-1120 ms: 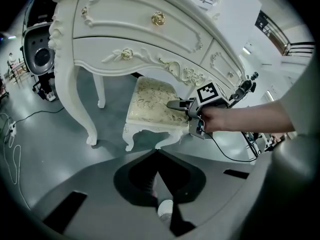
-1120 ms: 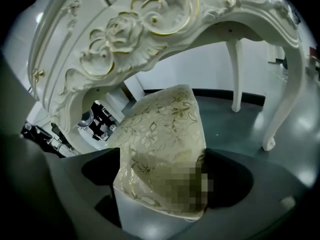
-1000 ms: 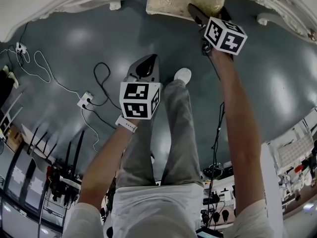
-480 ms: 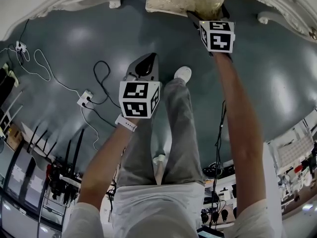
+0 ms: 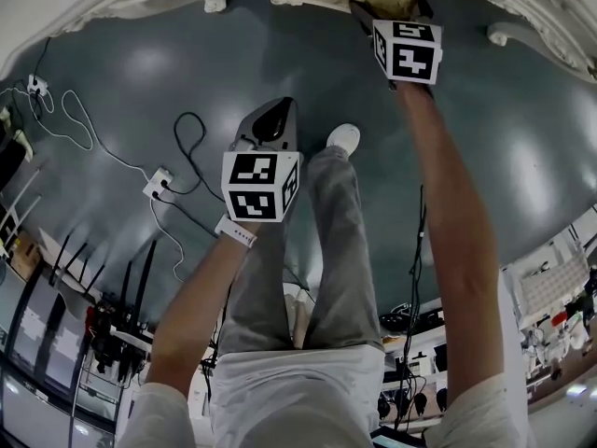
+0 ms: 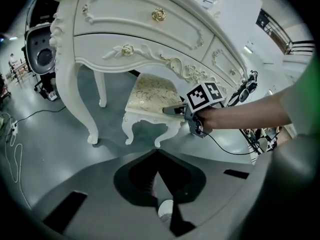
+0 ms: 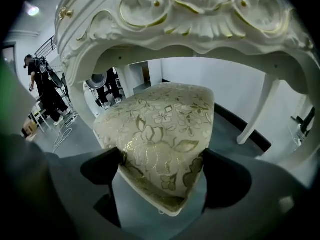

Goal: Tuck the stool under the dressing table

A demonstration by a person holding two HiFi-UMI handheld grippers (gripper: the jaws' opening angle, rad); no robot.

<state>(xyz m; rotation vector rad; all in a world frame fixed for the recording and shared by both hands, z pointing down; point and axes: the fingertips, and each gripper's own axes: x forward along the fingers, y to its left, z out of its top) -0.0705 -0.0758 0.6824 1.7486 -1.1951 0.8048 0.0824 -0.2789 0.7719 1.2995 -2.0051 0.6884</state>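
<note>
One stool (image 7: pixel 160 129) corner (floral cushion) clamped by right hand-held gripper (image 7: pixel 161 160).

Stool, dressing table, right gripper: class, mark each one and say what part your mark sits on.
stool (image 7: pixel 160 124), right gripper view, floral cushion top.
dressing table (image 6: pixel 120 16), left gripper view, upper drawer front.
right gripper (image 6: pixel 166 110), left gripper view, its fingertips.

Head view looks steeply down; all three views share the stool (image 7: pixel 160 129).
</note>
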